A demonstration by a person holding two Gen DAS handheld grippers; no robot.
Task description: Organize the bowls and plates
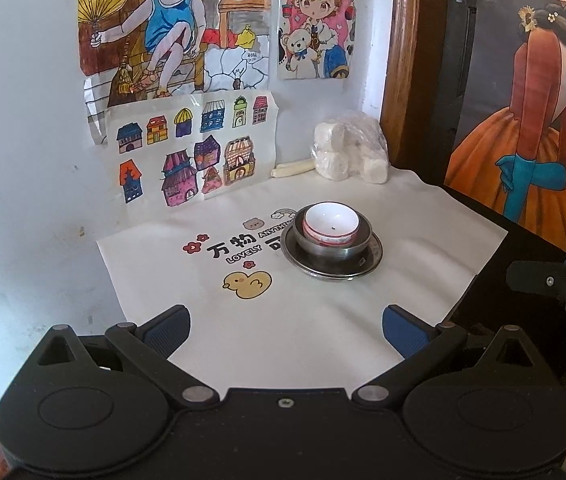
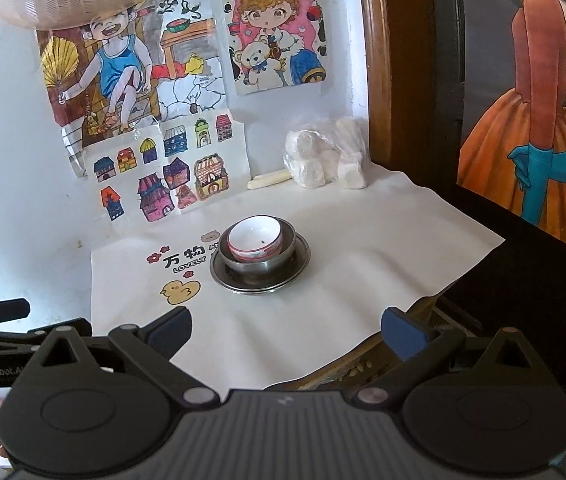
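Stack looks done, or nearly. White bowl w/ red rim band (image 1: 331, 229) sits nested inside the steel bowl (image 1: 333, 245), and that sits on the steel plate (image 1: 370, 261). All three touching, upright, one pile. Small dark speck inside the white bowl, can't tell what it is.

Landmark = duck print (image 1: 247, 285) on the white cloth (image 1: 423, 240). The stack is just beside the duck, on its right and a bit toward the wall. It covers part of the printed text.

My left gripper (image 1: 286, 330): jaws spread wide, blue pads (image 1: 169, 330) apart, nothing between them. It hangs over the near cloth, on my side of the duck and well apart from the stack. My right gripper (image 2: 286, 330): same, wide open and empty, held over the near cloth edge, also well apart from the stack. In the right view the stack (image 2: 259, 258) sits right of the duck there too.

Step, my guess: final one, both hands off after nesting. No other plates or bowls in either view, so I judge the task about finished.

Next move, if any: maybe a small check that the white bowl sits level in the steel one; in the right view it looks slightly tilted, but could be lens. If fixing, I'd come in w/ one gripper from the near side, close on the white bowl rim gently, since the steel under it may slide on the cloth. Otherwise just pull both back.

Other stuff: bagged white rolls (image 1: 349, 152) at the wall corner, far beyond the duck, plus kids' drawings (image 1: 187, 148) on the wall. Not task items.
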